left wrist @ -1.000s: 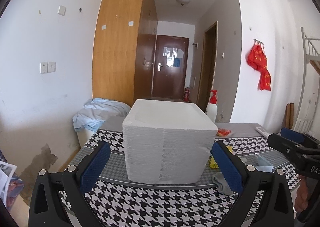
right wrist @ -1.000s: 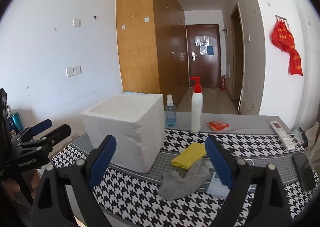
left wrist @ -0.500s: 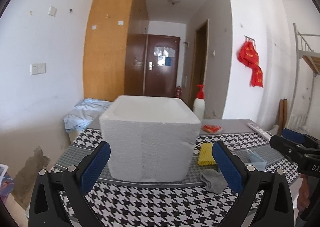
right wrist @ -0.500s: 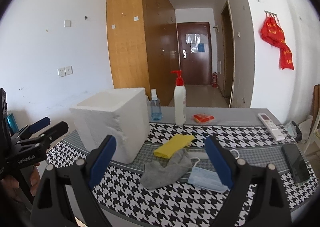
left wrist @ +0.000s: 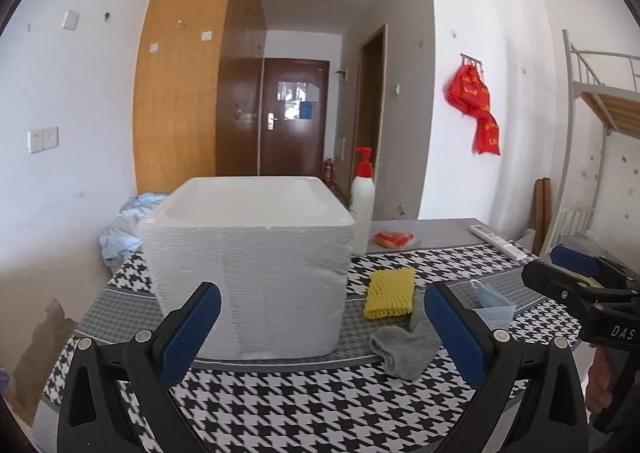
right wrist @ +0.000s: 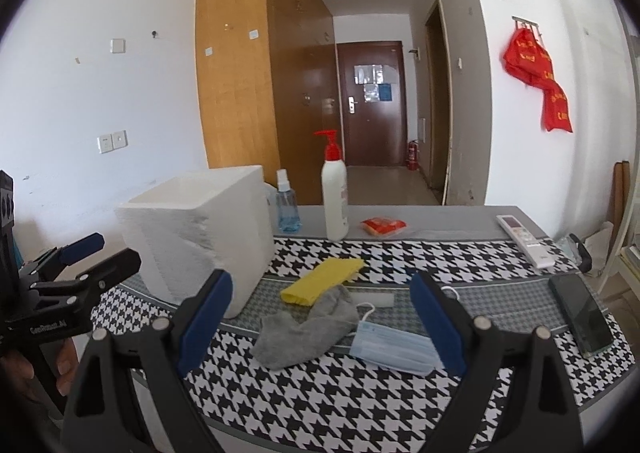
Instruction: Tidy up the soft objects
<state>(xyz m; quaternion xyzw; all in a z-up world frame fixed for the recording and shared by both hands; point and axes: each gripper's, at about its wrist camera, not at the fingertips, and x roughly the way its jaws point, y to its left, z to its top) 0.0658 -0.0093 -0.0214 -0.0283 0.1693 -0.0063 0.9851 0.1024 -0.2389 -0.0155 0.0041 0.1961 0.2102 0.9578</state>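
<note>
We see three soft things lying together on the houndstooth tablecloth (right wrist: 320, 405), just right of the white foam box (left wrist: 248, 269): a gray sock (right wrist: 308, 327), a yellow ribbed cloth (right wrist: 322, 279) whose near end touches the sock, and a blue face mask (right wrist: 394, 345) with its left edge against the sock's toe. All three rest outside the box.

The foam box stands upright and open at the top. From our two low views only its rim and a strip of inner wall show, so we cannot tell what, if anything, lies inside it.

Behind the box, on the gray strip of the table, stand a small blue spray bottle (right wrist: 287, 209) and a white pump bottle (right wrist: 335, 205) with a red head, both upright. A red packet (right wrist: 383, 226) lies just beside the pump bottle, a white remote (right wrist: 524, 239) farther right, and a dark phone (right wrist: 582, 313) near the right edge.

Our left gripper (left wrist: 320, 329) hangs before the box with its blue pads spread wide and nothing between them. Our right gripper (right wrist: 320, 317) hovers above the sock and mask, likewise spread and empty.
</note>
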